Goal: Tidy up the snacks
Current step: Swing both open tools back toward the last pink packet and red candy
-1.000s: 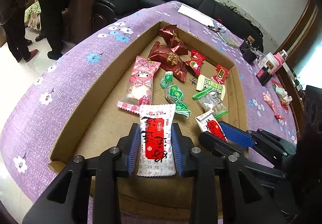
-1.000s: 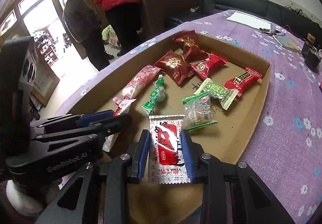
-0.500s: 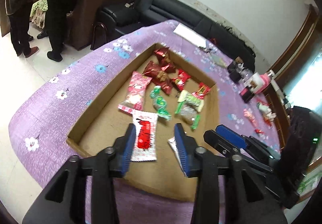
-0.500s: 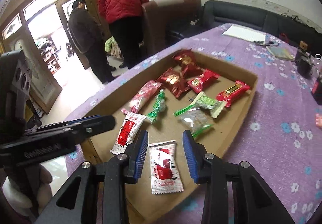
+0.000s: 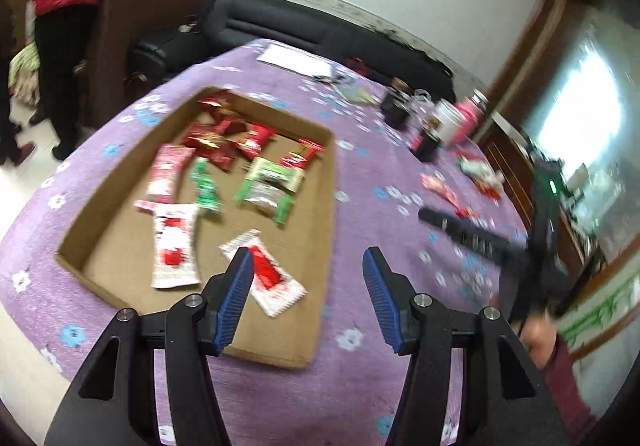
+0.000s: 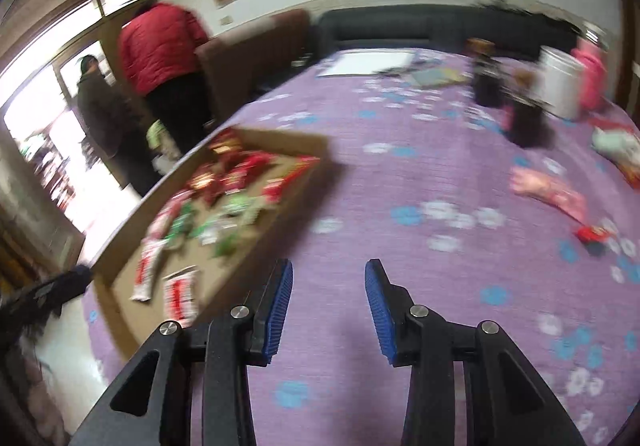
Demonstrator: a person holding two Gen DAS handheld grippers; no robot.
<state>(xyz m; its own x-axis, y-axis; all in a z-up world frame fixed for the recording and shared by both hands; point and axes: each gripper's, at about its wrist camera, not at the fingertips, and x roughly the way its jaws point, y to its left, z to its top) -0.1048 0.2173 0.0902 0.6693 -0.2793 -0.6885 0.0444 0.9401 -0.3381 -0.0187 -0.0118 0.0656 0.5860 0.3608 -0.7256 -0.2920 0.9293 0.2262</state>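
A shallow cardboard tray (image 5: 326, 213) on the purple flowered cloth holds several snack packets. Two white-and-red packets lie at its near end, one on the left (image 5: 176, 246) and one (image 5: 266, 276) by the left gripper's left finger. My left gripper (image 5: 308, 266) hangs over the tray's right rim, its jaws opening, nothing between them. My right gripper (image 6: 328, 278) is open over bare cloth to the right of the tray (image 6: 280, 213), also empty. It shows as a dark blur (image 5: 472, 234) in the left wrist view. A pink packet (image 6: 552, 193) and a small red one (image 6: 592, 234) lie on the cloth.
Dark jars (image 6: 524, 117), a white canister (image 6: 560, 81) and a pink bottle (image 6: 588, 69) stand at the far right. Papers (image 5: 296, 59) lie at the table's far end before a black sofa (image 5: 280, 25). Two people (image 6: 160, 45) stand beyond the table's left side. Both views are motion-blurred.
Both grippers let go of their white-and-red packets in the tray, opened, rose and swung right. The right one has left the tray and is over the cloth.
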